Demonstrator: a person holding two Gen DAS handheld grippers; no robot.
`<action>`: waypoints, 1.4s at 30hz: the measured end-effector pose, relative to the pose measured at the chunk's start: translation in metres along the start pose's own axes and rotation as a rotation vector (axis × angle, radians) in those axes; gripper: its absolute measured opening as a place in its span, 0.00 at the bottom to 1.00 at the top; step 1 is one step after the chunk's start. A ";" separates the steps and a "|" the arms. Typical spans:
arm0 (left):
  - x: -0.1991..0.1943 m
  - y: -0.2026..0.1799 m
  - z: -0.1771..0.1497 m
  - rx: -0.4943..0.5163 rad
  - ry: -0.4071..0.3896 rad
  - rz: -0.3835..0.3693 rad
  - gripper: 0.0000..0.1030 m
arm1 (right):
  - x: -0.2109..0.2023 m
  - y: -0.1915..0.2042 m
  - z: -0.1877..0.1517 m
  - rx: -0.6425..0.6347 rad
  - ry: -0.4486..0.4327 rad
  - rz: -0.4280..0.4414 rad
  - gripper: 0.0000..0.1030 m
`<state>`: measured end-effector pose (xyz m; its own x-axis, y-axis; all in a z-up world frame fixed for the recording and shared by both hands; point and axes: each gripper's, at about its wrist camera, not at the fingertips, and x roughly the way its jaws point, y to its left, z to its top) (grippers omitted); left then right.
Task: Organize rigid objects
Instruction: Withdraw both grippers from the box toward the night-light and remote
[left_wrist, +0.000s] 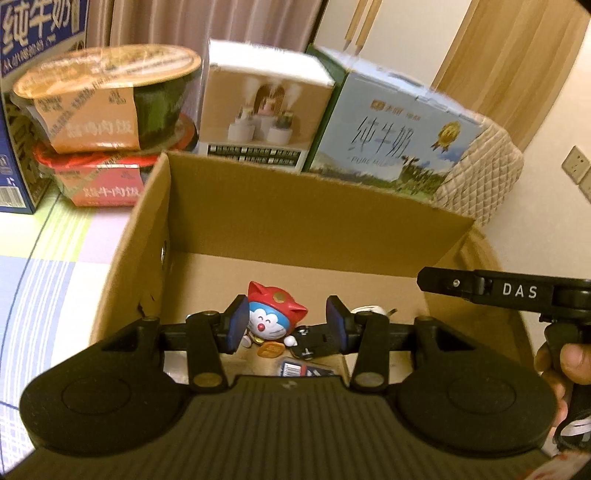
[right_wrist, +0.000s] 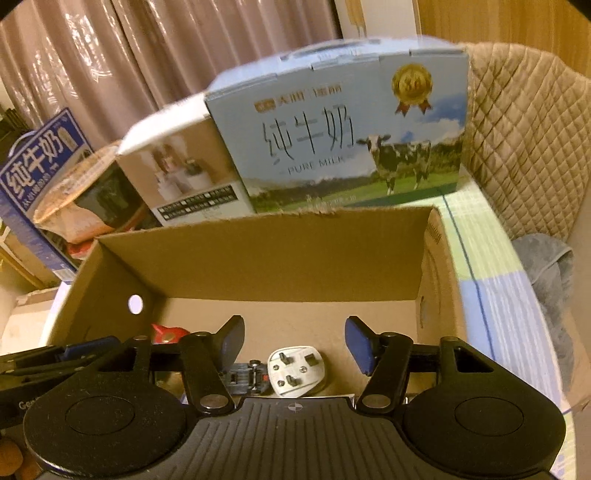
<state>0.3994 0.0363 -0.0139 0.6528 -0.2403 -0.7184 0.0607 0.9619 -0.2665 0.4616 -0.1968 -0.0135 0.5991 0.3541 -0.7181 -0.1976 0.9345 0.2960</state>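
— Two grippers above the cardboard box, both empty. Left gripper parted over the cat figure on the box floor, touching nothing. Right gripper parted wide over the white plug, beside a small toy car.

— Looks like a drop-off step just finished: figure, plug and car already inside. Next, probably: lift clear of the box wall, seek another loose item. None visible outside the box.

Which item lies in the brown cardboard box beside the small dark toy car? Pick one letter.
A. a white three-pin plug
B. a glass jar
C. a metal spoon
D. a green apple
A: the white three-pin plug lies pins-up on the floor of the brown cardboard box, right beside the small dark toy car.
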 end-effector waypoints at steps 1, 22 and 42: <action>-0.007 -0.001 0.000 -0.001 -0.007 -0.003 0.39 | -0.007 0.002 -0.001 -0.006 -0.009 0.000 0.56; -0.218 -0.031 -0.104 0.031 -0.187 0.045 0.94 | -0.198 0.048 -0.124 -0.074 -0.150 0.004 0.75; -0.280 0.006 -0.216 -0.082 -0.170 0.113 0.99 | -0.248 0.038 -0.276 0.015 -0.082 0.010 0.81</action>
<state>0.0535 0.0813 0.0469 0.7702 -0.0998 -0.6299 -0.0767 0.9660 -0.2469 0.0915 -0.2397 0.0020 0.6591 0.3589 -0.6609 -0.1926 0.9300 0.3129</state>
